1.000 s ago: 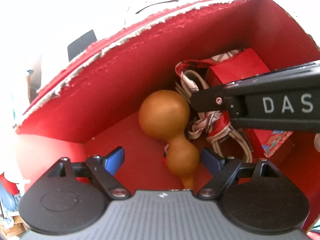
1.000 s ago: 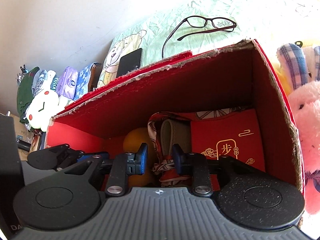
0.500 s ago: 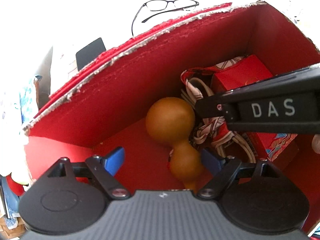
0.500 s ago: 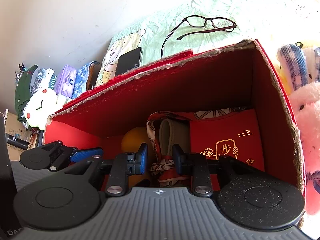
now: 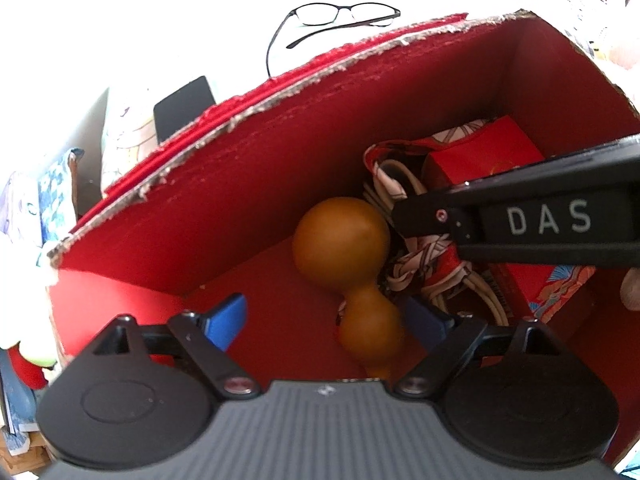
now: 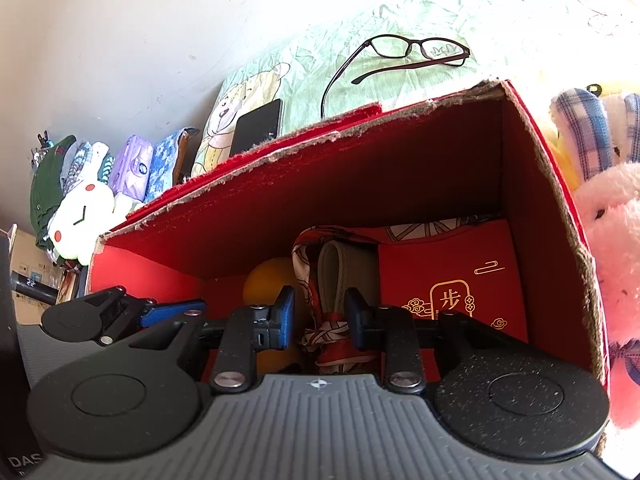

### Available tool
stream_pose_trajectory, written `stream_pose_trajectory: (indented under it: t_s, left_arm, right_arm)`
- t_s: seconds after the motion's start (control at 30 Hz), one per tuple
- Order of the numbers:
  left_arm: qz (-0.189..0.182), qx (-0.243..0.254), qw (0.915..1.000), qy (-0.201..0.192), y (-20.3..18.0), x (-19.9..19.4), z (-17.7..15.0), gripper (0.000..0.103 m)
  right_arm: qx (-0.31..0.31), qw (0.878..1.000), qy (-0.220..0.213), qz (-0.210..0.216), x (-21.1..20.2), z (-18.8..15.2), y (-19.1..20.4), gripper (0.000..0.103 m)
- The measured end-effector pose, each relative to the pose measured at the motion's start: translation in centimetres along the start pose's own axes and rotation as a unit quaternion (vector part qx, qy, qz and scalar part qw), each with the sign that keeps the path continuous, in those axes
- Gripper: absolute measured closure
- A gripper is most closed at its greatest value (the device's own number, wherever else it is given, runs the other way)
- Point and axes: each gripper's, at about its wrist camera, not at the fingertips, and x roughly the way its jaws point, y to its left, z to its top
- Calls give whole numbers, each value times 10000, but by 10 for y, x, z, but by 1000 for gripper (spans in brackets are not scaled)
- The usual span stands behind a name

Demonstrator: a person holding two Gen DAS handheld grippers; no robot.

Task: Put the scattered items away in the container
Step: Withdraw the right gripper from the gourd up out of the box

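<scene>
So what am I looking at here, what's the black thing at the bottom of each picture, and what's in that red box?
A person holds a two-finger grabbing tool in each hand, and each carries a wide-angle camera looking along its fingers. One picture comes from the left tool, the other from the right tool. Both point into an open red box standing on a green bedsheet.

Inside the box lie a brown gourd, a patterned scarf bundle and a red packet. The left tool is open and holds nothing, with the gourd lying by its fingers. The right tool's fingers sit either side of the scarf bundle; whether they pinch it is unclear.

Behind the box, outside it, are glasses and a phone.
</scene>
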Motion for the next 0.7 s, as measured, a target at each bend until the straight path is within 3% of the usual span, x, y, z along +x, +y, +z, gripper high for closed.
stream_pose_trajectory:
  t_s: [0.2, 0.33, 0.47, 0.57, 0.7]
  left_arm:
    - [-142, 140, 9998, 5, -4, -5, -2, 15]
    - [-164, 173, 9995, -222, -2, -25, -9, 14]
    - [103, 104, 9981, -600, -1, -39, -15, 12]
    - [440, -155, 9942, -971, 0, -56, -23, 12]
    - [407, -798, 9865, -1373, 8, -78, -48, 10]
  right_arm:
    - [-113, 9998, -104, 129, -2, -1, 3, 72]
    - [-140, 9993, -148, 322, -4, -1, 2, 71]
    - [-225, 9976, -327, 568, -18, -3, -1, 71]
    - [-403, 9954, -460, 737, -33, -7, -3, 71]
    - [-645, 9906, -621, 1036, -56, -18, -2, 71]
